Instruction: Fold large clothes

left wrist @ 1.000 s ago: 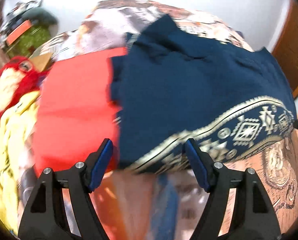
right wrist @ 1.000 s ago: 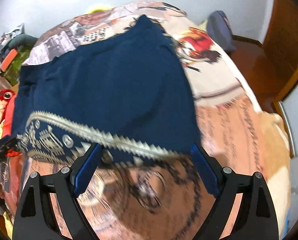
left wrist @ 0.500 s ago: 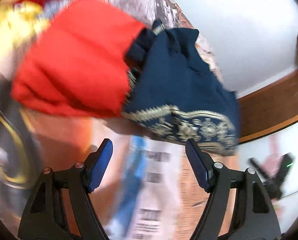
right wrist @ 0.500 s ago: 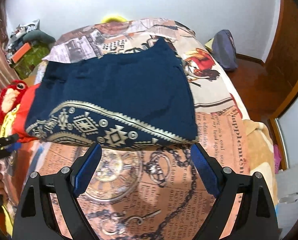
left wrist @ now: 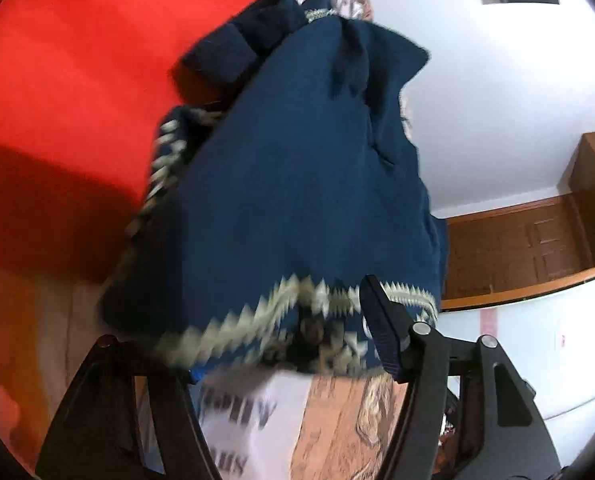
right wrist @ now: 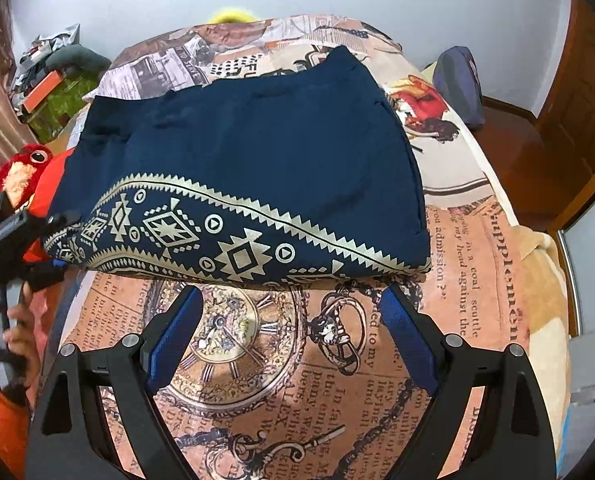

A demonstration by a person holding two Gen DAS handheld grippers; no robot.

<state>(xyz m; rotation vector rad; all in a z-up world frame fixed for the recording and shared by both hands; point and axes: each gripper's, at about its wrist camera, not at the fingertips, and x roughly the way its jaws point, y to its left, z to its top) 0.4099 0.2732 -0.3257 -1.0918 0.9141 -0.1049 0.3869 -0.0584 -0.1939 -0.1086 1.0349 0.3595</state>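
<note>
Navy garment (right wrist: 249, 168) looks soft and limp; take its patterned hem (right wrist: 233, 248), just ahead of both wide-open, empty jaws.

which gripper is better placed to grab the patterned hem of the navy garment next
Left. The left hand-held gripper is open with the navy garment hem between its fingers; the right hand-held gripper sits open short of it.

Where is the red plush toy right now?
In the right wrist view, the red plush toy sits at the left edge of the bed, just left of the folded navy garment.
</note>
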